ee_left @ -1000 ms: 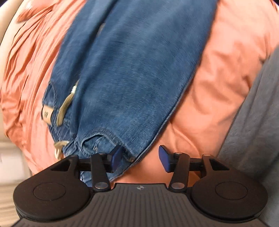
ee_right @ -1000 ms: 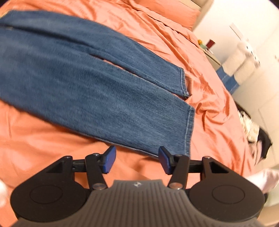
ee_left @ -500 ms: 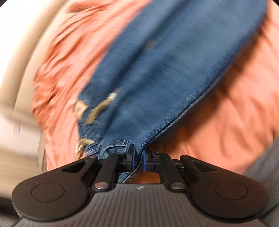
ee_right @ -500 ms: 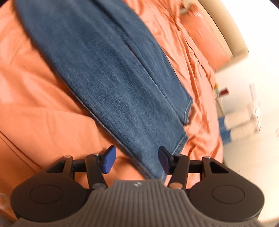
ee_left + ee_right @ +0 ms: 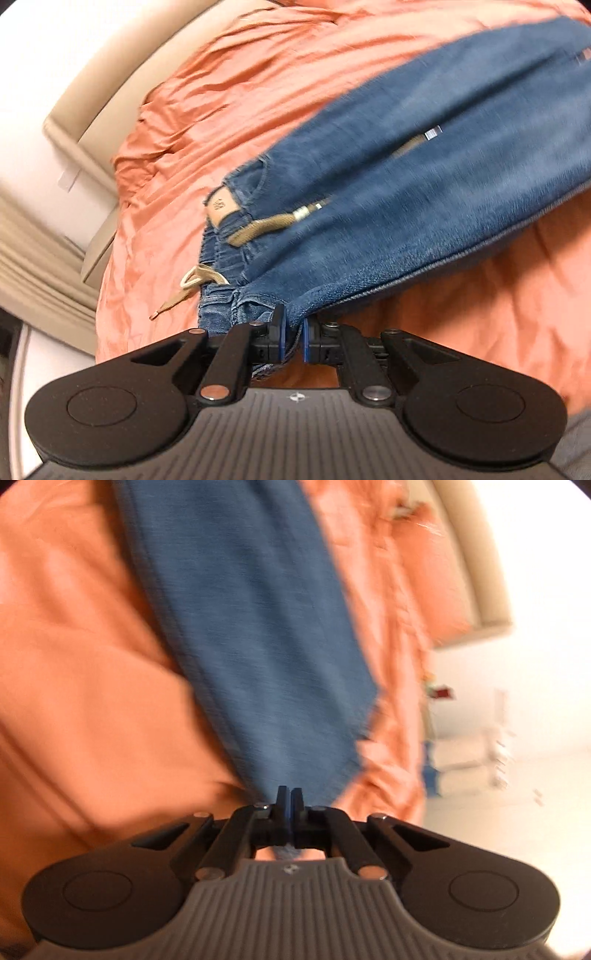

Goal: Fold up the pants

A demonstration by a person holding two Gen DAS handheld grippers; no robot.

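Note:
Blue denim pants (image 5: 424, 206) lie on an orange bedsheet (image 5: 229, 107), with a tan drawstring (image 5: 266, 229) and a leather patch at the waistband. My left gripper (image 5: 292, 330) is shut on the near corner of the waistband. In the right wrist view the pant leg (image 5: 258, 627) stretches away over the sheet, and my right gripper (image 5: 290, 805) is shut on the leg's near hem corner. Both views are blurred by motion.
A beige bed frame (image 5: 110, 74) runs along the left and far side of the bed. In the right wrist view a bright room with white furniture (image 5: 480, 746) lies beyond the bed's right edge.
Both grippers were open above the pants a second ago. The left closed on the waistband first, then the right closed on the leg hem. Both views have swung as the cloth is pulled.

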